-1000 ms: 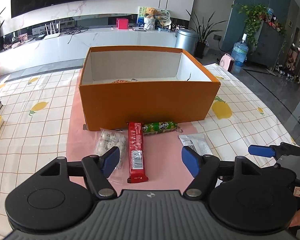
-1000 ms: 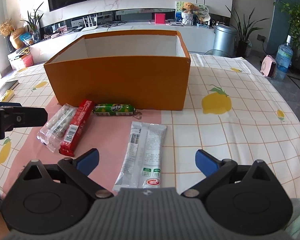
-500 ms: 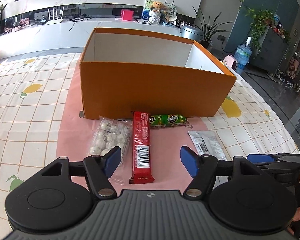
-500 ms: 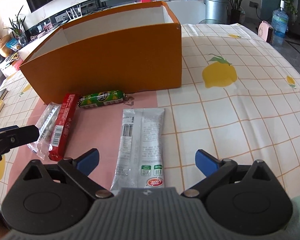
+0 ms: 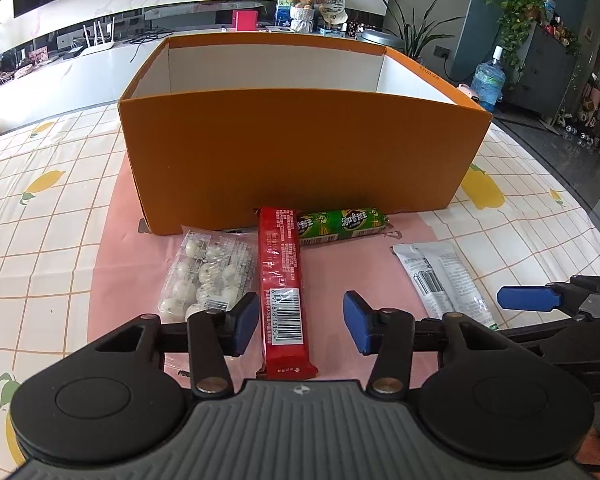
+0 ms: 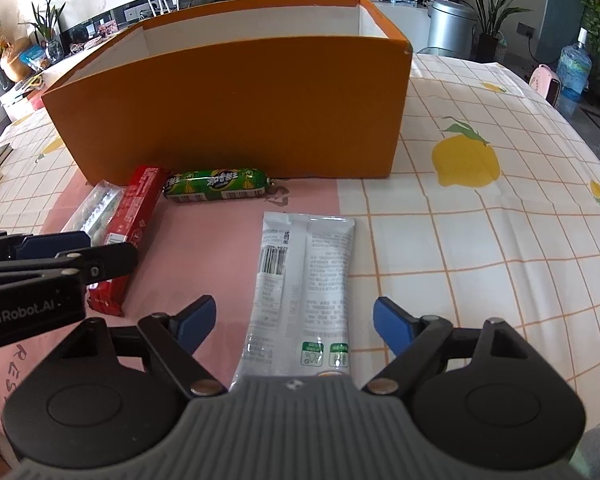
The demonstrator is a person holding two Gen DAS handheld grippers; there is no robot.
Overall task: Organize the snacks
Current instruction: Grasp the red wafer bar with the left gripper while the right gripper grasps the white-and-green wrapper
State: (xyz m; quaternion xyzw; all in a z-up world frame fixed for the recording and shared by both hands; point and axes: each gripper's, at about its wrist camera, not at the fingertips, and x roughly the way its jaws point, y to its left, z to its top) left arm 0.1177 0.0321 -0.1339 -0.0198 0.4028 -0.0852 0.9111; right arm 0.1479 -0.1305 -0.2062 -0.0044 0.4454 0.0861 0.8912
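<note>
Both grippers lower than second ago, jaws narrowing, nothing gripped: left gripper (image 5: pixel 300 322) straddles red bar (image 5: pixel 285 288), right gripper (image 6: pixel 296 326) straddles white pouch (image 6: pixel 304 280), near orange box (image 5: pixel 300 152). Twin pickups likely imminent.

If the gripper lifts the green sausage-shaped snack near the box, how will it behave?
The green sausage snack looks round and lies free on the pink mat, so a push would probably roll it. Its glossy wrap may slip. It seems firm, so unlikely to flop.
</note>
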